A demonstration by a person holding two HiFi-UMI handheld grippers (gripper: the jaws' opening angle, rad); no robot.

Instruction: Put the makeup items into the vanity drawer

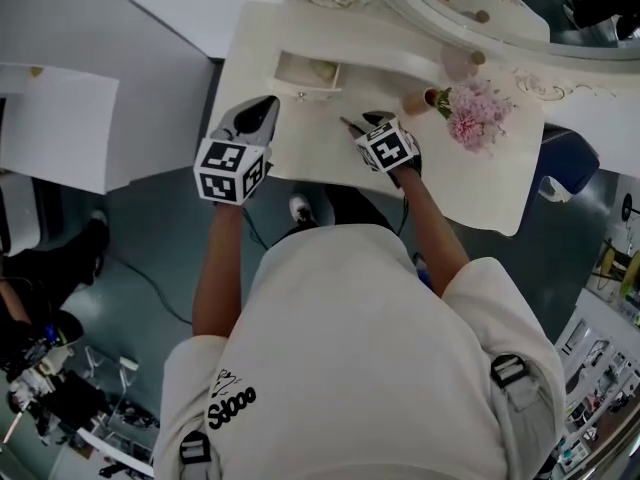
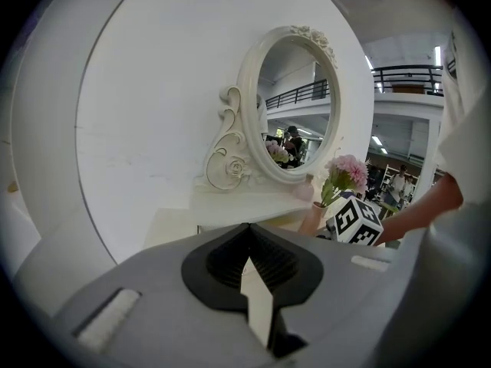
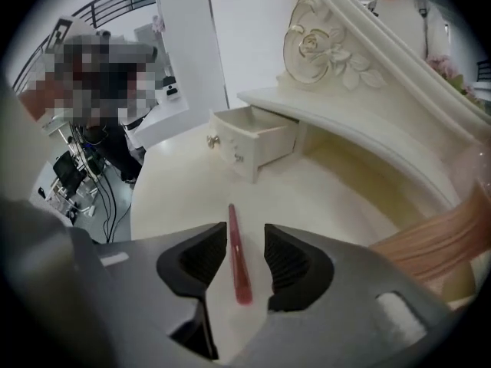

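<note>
The slim red-pink makeup pencil [image 3: 237,255] lies flat on the cream desk [image 3: 176,198], directly between the jaws of the right hand-held gripper [image 3: 238,240]. Its long axis runs along the line the gripper points, not across it. The far tip aims toward the small open white vanity drawer [image 3: 253,140], which stands just beyond it on the same desk.

The right jaws stand wide apart with a gap showing on either side of the pencil, so neither pad looks to be pressing on it yet. It is straddled, not gripped. Closing from here would, I judge, pinch the pencil across its thin width near the blunt end.

The left hand-held gripper [image 2: 247,228] is further from the pencil. In the head view it hovers just in front of the drawer, at the desk's left edge. Its jaws are together at the tips, with nothing between them.
</note>
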